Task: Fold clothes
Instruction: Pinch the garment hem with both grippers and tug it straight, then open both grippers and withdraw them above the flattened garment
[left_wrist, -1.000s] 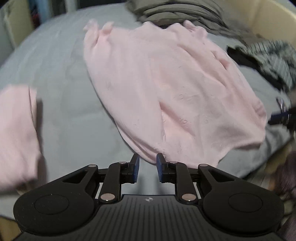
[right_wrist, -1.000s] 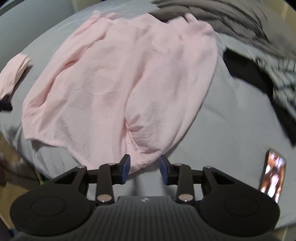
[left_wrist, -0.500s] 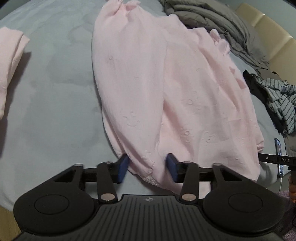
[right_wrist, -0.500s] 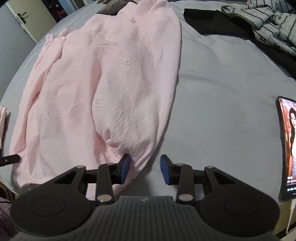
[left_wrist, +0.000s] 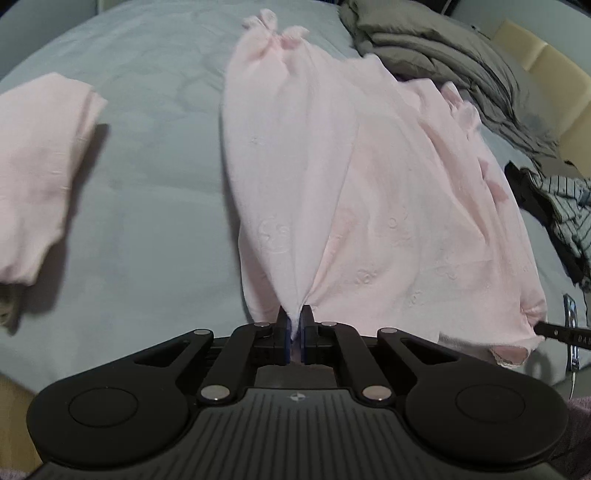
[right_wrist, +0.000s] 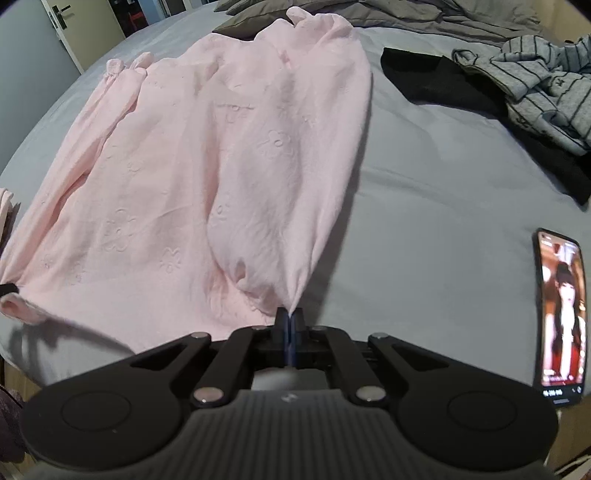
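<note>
The pink garment (left_wrist: 369, 177) (right_wrist: 207, 155) lies spread across the middle of the bed (left_wrist: 155, 192) (right_wrist: 424, 206), its hem at the near edge. The left gripper (left_wrist: 294, 325) pinches 1 gathered point of that hem; the right gripper (right_wrist: 290, 321) pinches another. A folded pink piece (left_wrist: 33, 166) sits toward the left edge. A grey blanket (left_wrist: 443, 51), a black garment (right_wrist: 461, 96), striped clothes (right_wrist: 546, 85) and 1 phone (right_wrist: 561, 314) lie to the right.

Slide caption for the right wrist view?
Right gripper pinches the pink garment's near hem on the grey bed, phone alongside.
</note>
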